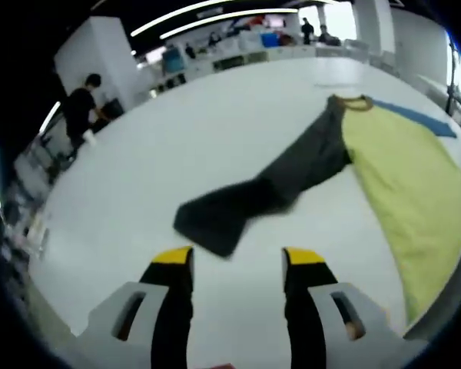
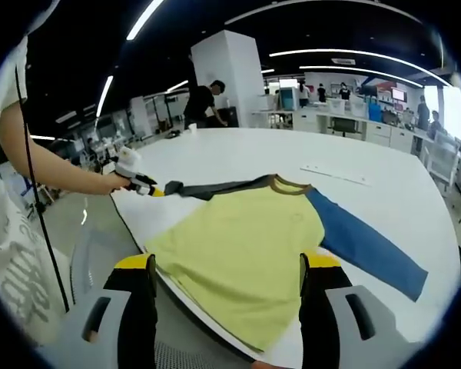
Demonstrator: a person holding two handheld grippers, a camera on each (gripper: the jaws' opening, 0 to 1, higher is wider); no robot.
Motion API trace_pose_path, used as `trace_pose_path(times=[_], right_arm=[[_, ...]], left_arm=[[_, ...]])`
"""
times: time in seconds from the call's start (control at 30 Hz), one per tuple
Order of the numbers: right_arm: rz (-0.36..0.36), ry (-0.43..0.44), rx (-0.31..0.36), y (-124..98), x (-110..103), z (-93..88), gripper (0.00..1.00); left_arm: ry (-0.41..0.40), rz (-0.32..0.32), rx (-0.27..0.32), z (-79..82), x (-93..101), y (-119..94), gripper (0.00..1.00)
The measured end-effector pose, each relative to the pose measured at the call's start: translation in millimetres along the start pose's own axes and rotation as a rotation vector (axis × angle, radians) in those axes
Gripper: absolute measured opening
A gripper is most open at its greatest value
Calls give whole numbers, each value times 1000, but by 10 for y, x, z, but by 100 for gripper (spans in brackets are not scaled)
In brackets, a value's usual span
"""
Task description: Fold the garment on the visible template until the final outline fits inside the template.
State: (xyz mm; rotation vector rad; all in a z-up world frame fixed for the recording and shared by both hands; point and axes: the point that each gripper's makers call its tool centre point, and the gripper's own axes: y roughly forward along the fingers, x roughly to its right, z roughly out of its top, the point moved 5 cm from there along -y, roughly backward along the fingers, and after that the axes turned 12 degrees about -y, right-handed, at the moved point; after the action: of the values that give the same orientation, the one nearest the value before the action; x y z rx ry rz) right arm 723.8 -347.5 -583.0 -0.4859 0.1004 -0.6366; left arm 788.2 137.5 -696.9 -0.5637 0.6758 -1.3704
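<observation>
A long-sleeved shirt lies flat on the white table (image 1: 161,146), with a yellow-green body (image 1: 407,177), a brown collar (image 1: 359,103), a dark grey sleeve (image 1: 253,192) and a blue sleeve (image 1: 415,117). My left gripper (image 1: 238,261) is open, and the grey sleeve's cuff lies just beyond its yellow tips. In the right gripper view my right gripper (image 2: 229,265) stands open over the hem of the yellow-green body (image 2: 246,238). The blue sleeve (image 2: 365,247) stretches right. The grey sleeve (image 2: 215,187) stretches left to the left gripper (image 2: 146,185), which a hand holds.
The table's near edge (image 2: 134,227) runs under the hem, with floor below it. A faint pale strip (image 2: 334,174) lies on the table behind the collar. A person in black (image 2: 203,100) stands by a white pillar (image 2: 230,73); desks and people line the far wall.
</observation>
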Motion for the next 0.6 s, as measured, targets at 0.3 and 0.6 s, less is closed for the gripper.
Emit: trace_pose_path(times=[0.3,0.6], right_arm=[[14,-2,-18,95,-31,19,76],[24,4,-27,186,-54,26,76]], left_arm=[[36,-23,-58,-29,-139,218,32],[182,-33,-93,-55,-118,381,7]])
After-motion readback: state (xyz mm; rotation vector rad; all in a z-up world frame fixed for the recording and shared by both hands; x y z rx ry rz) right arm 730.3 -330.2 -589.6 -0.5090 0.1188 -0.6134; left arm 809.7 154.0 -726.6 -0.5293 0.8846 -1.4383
